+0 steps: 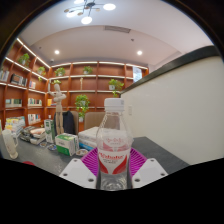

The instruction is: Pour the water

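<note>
Clear bottle (115,140) with pink-and-white label, magenta gripper (114,166) pads, wooden-brown shelves (95,85), green plants (82,102)

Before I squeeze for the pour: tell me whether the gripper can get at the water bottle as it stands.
Probably yes. The water bottle already stands upright between the gripper jaws, which look open with nothing between bottle and pads.
</note>
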A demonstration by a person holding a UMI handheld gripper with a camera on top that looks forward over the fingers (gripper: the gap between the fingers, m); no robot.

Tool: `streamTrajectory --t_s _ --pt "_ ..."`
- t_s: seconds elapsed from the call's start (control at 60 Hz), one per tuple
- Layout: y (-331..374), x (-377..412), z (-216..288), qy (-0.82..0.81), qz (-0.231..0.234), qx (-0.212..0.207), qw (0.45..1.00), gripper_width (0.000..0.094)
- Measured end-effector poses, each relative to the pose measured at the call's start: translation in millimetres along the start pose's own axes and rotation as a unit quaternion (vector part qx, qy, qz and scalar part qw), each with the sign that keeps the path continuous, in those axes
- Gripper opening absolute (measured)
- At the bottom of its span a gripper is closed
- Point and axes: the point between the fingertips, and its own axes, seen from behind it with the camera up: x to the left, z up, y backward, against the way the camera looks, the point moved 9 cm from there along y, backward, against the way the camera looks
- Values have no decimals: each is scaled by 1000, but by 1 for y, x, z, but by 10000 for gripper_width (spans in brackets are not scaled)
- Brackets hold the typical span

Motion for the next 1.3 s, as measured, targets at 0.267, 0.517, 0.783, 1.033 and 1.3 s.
streamTrajectory --t_s 0.267,0.517,0.783,1.033,1.3 --pt "-24 -10 14 92 -2 9 996 335" --pt "1 101 38 348 36 -10 937 333" --pt "20 226 75 631 32 -85 770 332" --pt "14 292 85 809 9 -127 575 339" --pt "12 328 89 895 -27 -176 409 338"
